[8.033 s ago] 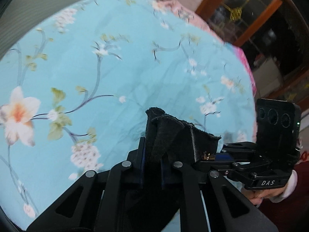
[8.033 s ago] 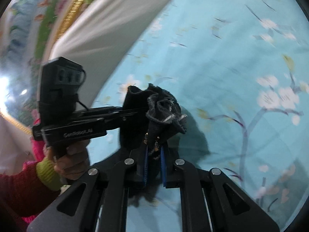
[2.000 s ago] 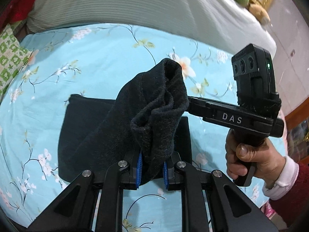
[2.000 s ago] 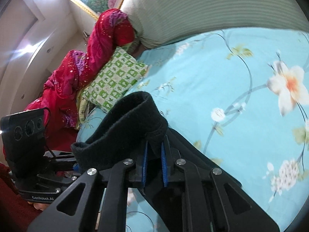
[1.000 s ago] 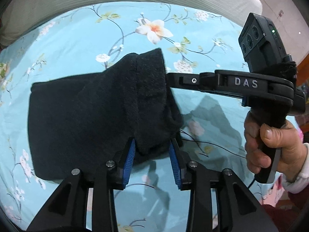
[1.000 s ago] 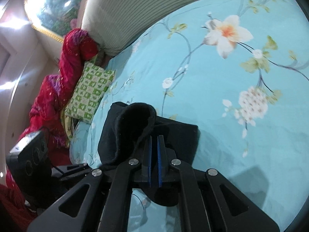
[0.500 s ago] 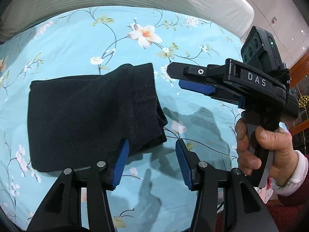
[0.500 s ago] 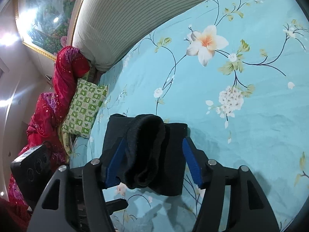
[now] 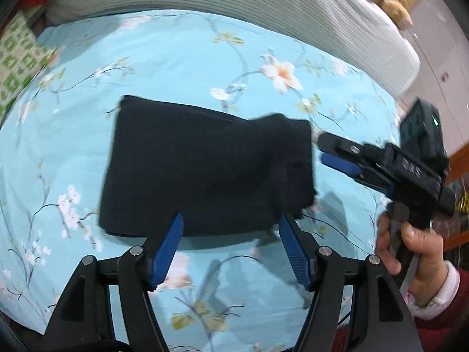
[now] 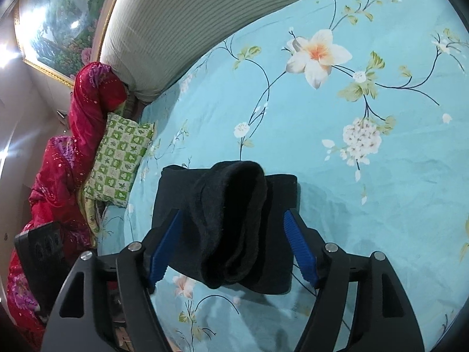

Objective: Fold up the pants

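Black pants [image 9: 205, 170] lie folded in a flat rectangle on the blue floral bedsheet [image 9: 176, 67]. My left gripper [image 9: 231, 234] hovers at their near edge with its jaws opening; the blue pads [image 9: 171, 243] touch no cloth. In the right wrist view a raised hump of the pants [image 10: 228, 205] sits loose between my right gripper's [image 10: 231, 243] blue pads [image 10: 299, 249], whose jaws are also opening. The right gripper [image 9: 325, 149] shows in the left wrist view too, at the pants' right end, held by a hand [image 9: 410, 249].
A striped grey-white bolster [image 9: 234, 0] runs along the far side of the bed. A green checked pillow [image 10: 117, 158] and a red blanket [image 10: 73, 135] lie at the bed's left end, below a framed painting [image 10: 64, 14]. Wooden furniture [image 9: 460, 158] stands right.
Both grippers have let go of the pants and their jaws have spread wide. The lifted fold has dropped onto the lower layers. My left gripper has drawn back from the cloth.
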